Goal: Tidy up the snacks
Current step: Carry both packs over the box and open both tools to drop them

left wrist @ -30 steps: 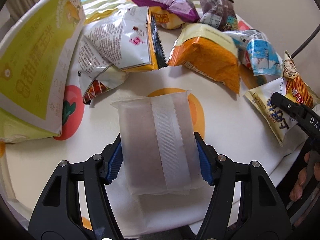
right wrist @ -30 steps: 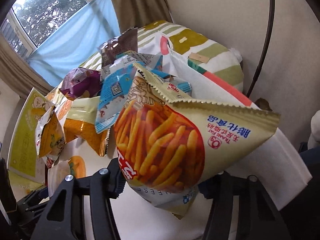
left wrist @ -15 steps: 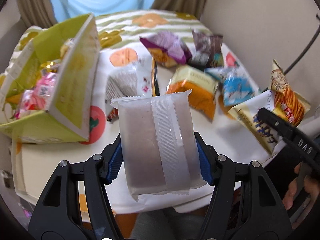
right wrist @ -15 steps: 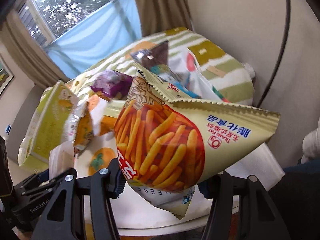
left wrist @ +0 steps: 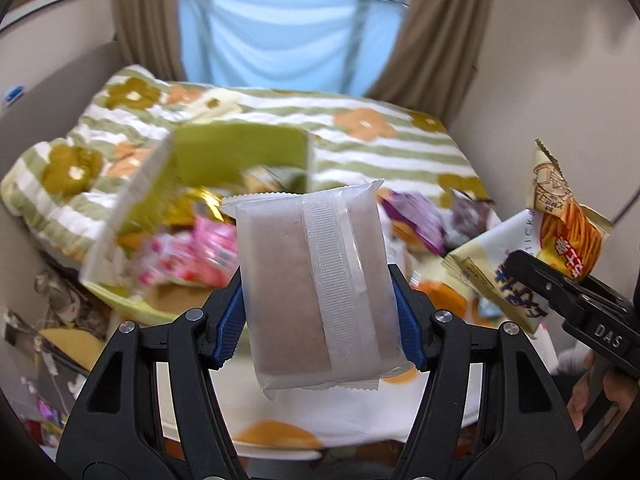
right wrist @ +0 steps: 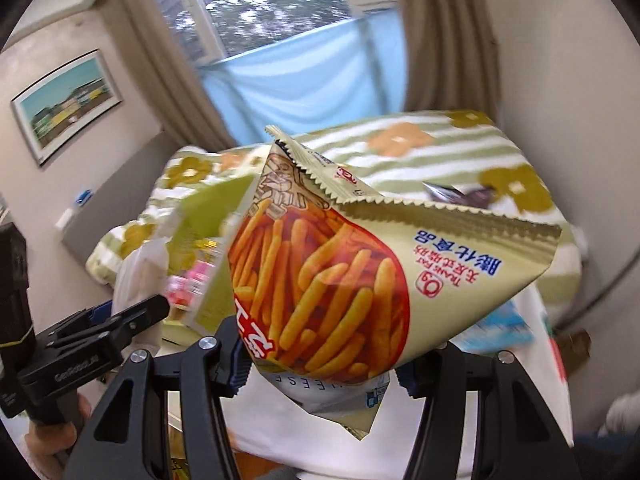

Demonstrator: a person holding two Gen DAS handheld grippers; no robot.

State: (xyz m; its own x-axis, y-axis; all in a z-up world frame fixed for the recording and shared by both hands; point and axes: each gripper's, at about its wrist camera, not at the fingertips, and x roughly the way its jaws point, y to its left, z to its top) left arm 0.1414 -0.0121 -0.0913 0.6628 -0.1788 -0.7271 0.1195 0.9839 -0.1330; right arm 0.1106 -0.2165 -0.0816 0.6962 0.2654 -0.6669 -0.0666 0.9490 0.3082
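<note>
My left gripper (left wrist: 318, 316) is shut on a clear-wrapped brownish cake packet (left wrist: 312, 288), held upright high above the table. My right gripper (right wrist: 324, 360) is shut on a cream bag of fry-shaped sticks (right wrist: 340, 280); the same bag (left wrist: 556, 248) shows at the right of the left wrist view, pinched by the right gripper (left wrist: 532, 276). Below and beyond stands an open green carton (left wrist: 200, 184) with pink and gold packets inside. The left gripper (right wrist: 136, 312) with its packet appears at the lower left of the right wrist view.
Several loose snack bags, one purple (left wrist: 416, 216), lie on the white table with orange prints (left wrist: 360, 420). Behind it is a bed with a green-striped flowered cover (left wrist: 360, 148), then curtains and a window. A hand (left wrist: 596, 396) grips the right tool.
Both grippers have risen well above the table with their packets still held. The carton and the bed behind have come into view; the loose bags now look small and far below.
</note>
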